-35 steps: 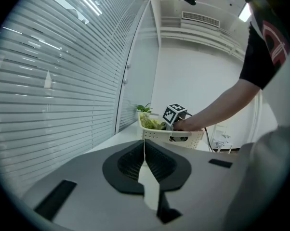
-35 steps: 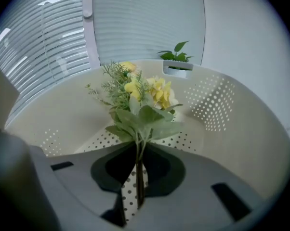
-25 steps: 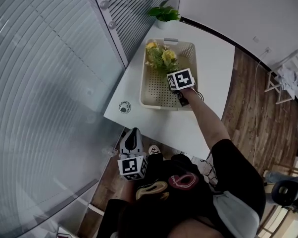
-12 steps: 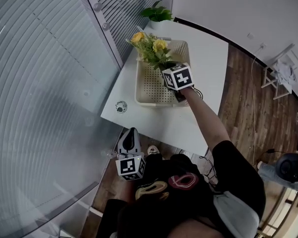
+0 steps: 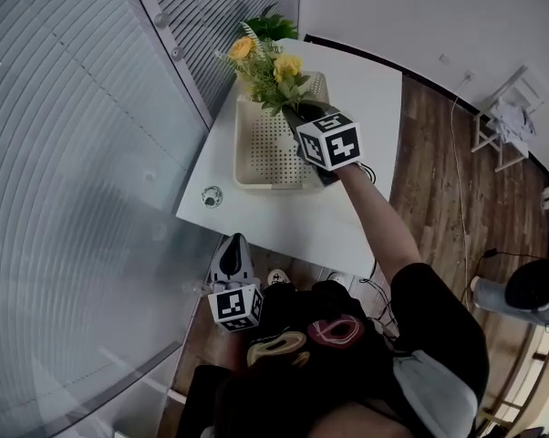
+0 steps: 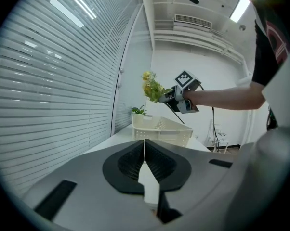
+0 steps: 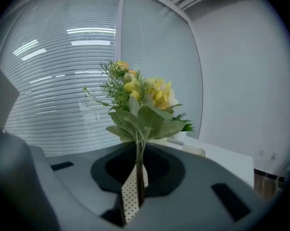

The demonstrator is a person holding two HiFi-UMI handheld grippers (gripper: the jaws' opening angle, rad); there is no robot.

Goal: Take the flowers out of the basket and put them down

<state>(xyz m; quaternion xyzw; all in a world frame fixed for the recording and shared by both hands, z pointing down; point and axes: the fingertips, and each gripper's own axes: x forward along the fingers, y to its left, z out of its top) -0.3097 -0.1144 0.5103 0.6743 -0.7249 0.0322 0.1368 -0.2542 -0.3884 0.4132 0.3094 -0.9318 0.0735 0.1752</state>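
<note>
Up out of the basket has come the bunch of yellow flowers with grey-green leaves (image 5: 270, 67): a second ago it lay inside, and it is now raised clear above the basket's far end, while the left gripper has kept its low place by the person's body. Slatted window blinds behind curved glass (image 5: 92, 108) fill the left side of the head view, and a brown wooden floor (image 5: 420, 181) lies to the right. Between them stands the white rectangular counter (image 5: 284, 213). On it sits the cream perforated plastic basket (image 5: 261, 149), near the counter's far left corner. Beyond the basket, at that corner, stands a small green potted plant (image 5: 270, 27). The right gripper (image 7: 138, 158) is held out over the basket at the end of an outstretched arm, its fingers closed on the thin stems of the flowers, which stand upright from them with the blooms on top. The left gripper (image 6: 145, 150) hangs below the counter's near edge, pointing toward the counter, its fingers pressed together with nothing between them. A small round silvery object (image 5: 211, 196) lies on the counter near its front left corner, apart from the basket.
</note>
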